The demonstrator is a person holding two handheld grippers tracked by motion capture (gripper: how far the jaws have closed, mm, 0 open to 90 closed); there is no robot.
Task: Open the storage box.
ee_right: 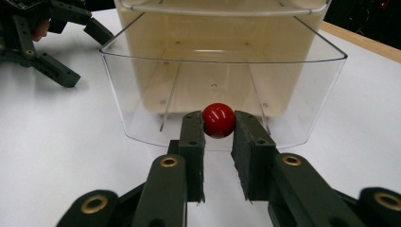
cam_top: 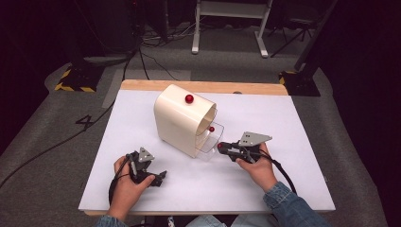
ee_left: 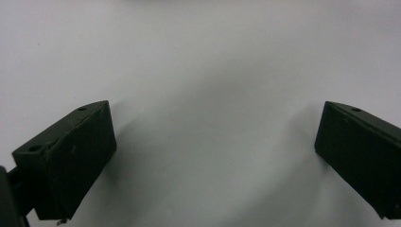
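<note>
Right gripper view: the cream cabinet (ee_right: 222, 28) beyond the fingers (ee_right: 192, 142) is cut off by the top edge; the red knob (ee_right: 219, 120) between them hides part of the clear drawer (ee_right: 142, 113) front. Left gripper view: both fingers (ee_left: 71, 156) run off the frame's lower corners. High view: the drawer's lower knob (cam_top: 220, 146) is too small to resolve at the fingertips.

The white rectangular tabletop (cam_top: 265, 179) is brightly lit from above against dark surroundings. Soft shadows are cast beneath the black jaws, which are slightly blurred.
</note>
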